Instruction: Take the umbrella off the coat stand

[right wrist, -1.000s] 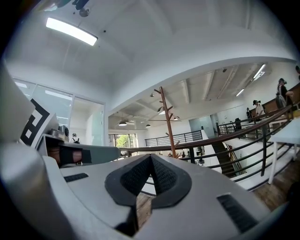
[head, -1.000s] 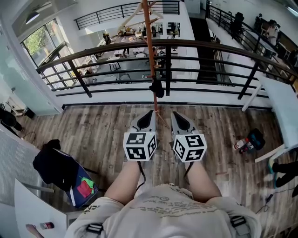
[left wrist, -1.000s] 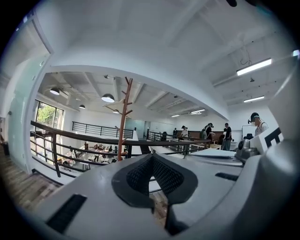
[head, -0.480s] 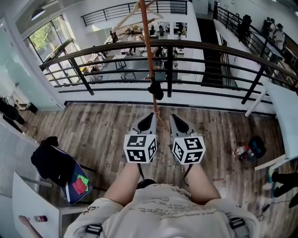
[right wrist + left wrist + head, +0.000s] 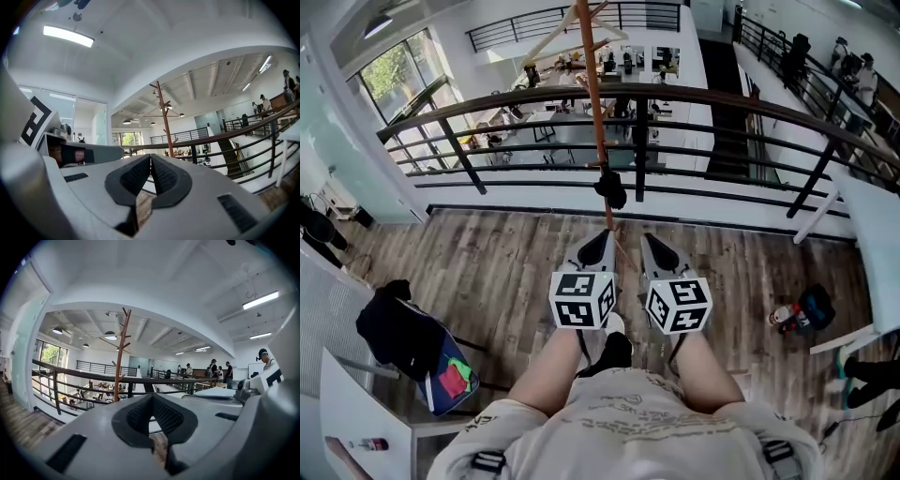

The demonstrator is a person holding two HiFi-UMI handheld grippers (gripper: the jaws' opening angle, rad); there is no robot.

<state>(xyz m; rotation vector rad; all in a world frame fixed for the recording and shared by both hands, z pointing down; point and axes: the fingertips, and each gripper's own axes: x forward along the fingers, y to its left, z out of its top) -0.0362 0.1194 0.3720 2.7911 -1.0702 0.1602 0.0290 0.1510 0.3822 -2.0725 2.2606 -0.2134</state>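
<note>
Before the coat stand [image 5: 593,94], left claw [image 5: 604,234] and right claw [image 5: 648,236] point level, side by side, both closed.

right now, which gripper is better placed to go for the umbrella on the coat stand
Left, narrowly: the left gripper lies nearly in line with the umbrella; the right gripper is further aside. Both are shut and empty.

Readable text: none in any view.
Left gripper [image 5: 600,236]: marker cube [image 5: 581,300] bears black-and-white square patterns, no letters or numbers.
Right gripper [image 5: 655,240]: marker cube [image 5: 679,305] likewise, patterns only.
Shirt [image 5: 642,417]: near, faint print, too small to read.
</note>
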